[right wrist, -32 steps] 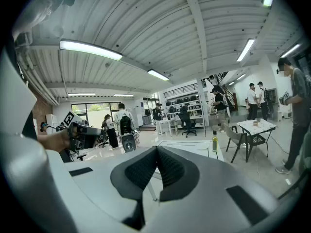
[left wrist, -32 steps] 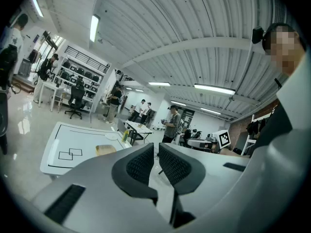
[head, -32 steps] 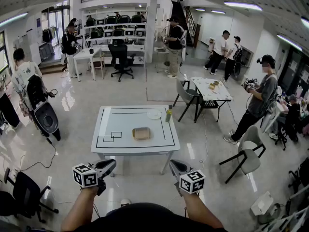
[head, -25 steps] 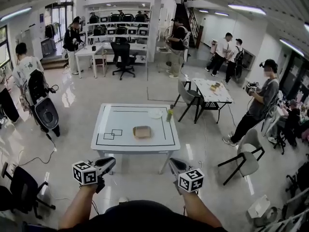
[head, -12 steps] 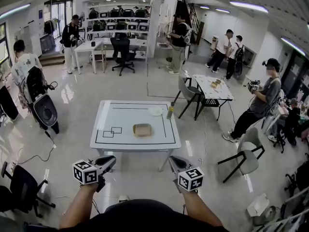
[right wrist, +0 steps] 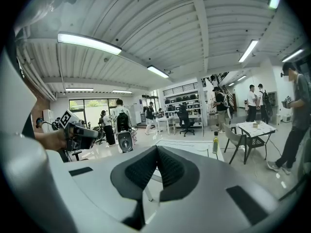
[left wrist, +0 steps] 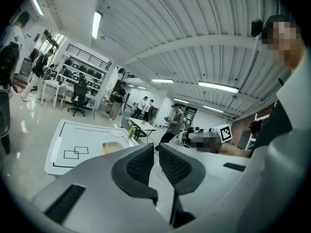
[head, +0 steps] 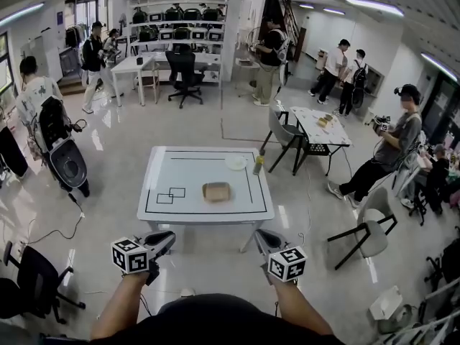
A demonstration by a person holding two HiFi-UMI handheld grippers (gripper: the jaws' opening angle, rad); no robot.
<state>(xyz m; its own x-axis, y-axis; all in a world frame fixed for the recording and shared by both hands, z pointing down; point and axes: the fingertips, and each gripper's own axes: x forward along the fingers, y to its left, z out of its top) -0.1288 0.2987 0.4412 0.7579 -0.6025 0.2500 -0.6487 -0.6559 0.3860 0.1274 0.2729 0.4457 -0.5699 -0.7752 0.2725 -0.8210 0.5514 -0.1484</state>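
Two hand-held tongs hang in the air above a glossy floor, well short of a white tabletop (head: pixel 188 175) that stands at 12 o'clock from the person holding them. The left tongs (head: pixel 167 236) sit at the 7 o'clock side of the head view. Their ribbed pads (left wrist: pixel 141 165) are parted by only a thin slit and grip nothing. The right tongs (head: pixel 260 234), at 5 o'clock, have their tips pressed together and are likewise empty. Each carries a cube with square markers just above the wrist. The tabletop bears a black rectangular outline. On it, a tan block (head: pixel 216 191) lies just right of centre, apart from both tongs. Two small overlapping squares (head: pixel 170 194) are drawn at 9 o'clock from the block. A white plate (head: pixel 235 162) rests at 1 o'clock from the block, near the far edge. A slim yellow-green bottle (head: pixel 258 165) stands upright just beside the plate, at its 3 o'clock, by the right rim. Beyond it, at 1 o'clock, a second table (head: pixel 321 129) holds a few small items, with a grey chair (head: pixel 280 136) drawn up beside it. A person in dark clothes (head: pixel 392 146) sits at 3 o'clock, and a parked scooter (head: pixel 61 157) stands at 9 o'clock. Other people stand near desks and shelves at the far end of the hall.
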